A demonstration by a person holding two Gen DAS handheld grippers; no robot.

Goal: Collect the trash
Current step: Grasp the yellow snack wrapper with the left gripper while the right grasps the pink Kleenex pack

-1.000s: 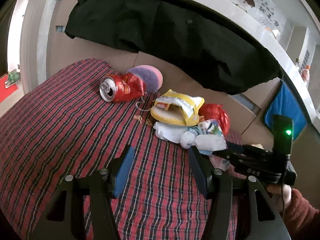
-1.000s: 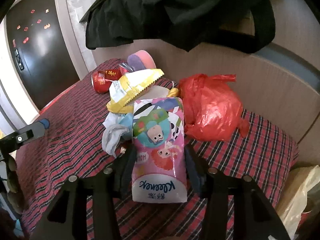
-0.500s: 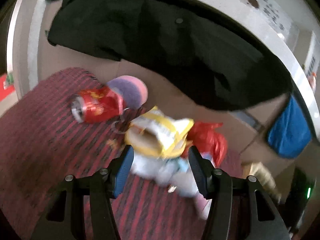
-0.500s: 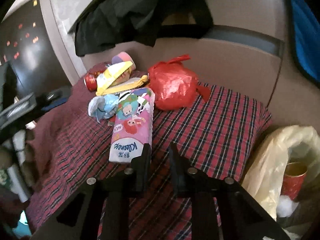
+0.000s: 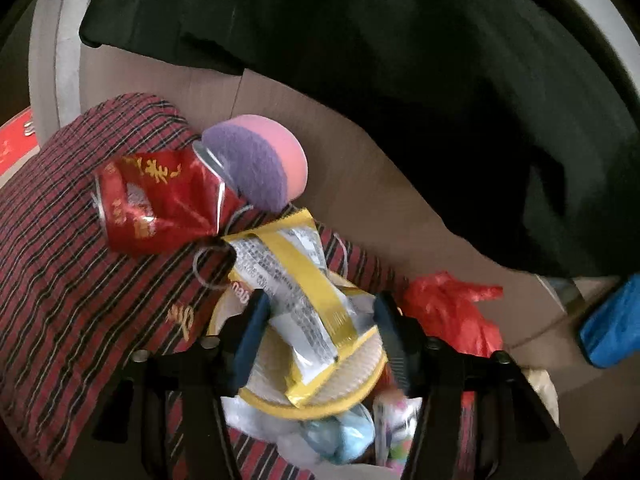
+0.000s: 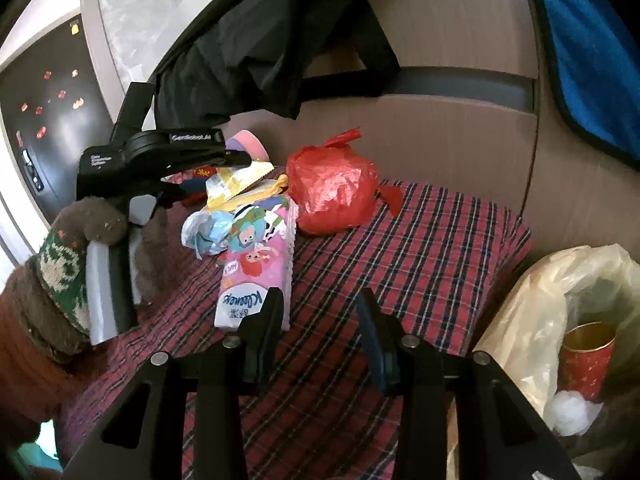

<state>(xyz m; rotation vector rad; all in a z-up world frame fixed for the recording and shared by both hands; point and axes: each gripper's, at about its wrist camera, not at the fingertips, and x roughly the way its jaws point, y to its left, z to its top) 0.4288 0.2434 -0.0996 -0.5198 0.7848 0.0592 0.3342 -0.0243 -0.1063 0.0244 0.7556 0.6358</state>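
Observation:
A trash pile lies on the red plaid cloth (image 6: 420, 248). My left gripper (image 5: 320, 312) is open, its fingers either side of a yellow-and-silver snack wrapper (image 5: 296, 288) on a yellow-rimmed paper bowl (image 5: 280, 372); it also shows in the right wrist view (image 6: 224, 160). A crushed red can (image 5: 156, 200) lies to the left. A pink Kleenex pack (image 6: 260, 260), crumpled tissue (image 6: 208, 232) and a red plastic bag (image 6: 332, 192) lie in the pile. My right gripper (image 6: 320, 312) is open and empty, just right of the Kleenex pack.
A purple-and-pink round sponge (image 5: 260, 168) leans on the wooden wall behind the can. A black garment (image 5: 400, 80) hangs above. A yellowish trash bag (image 6: 560, 320) holding a red cup stands off the cloth's right edge. A blue cloth (image 6: 580, 40) hangs at upper right.
My left gripper moved forward until the snack wrapper sits between its fingers. My right gripper let go of the Kleenex pack, drew back and right, closed briefly and is open again.

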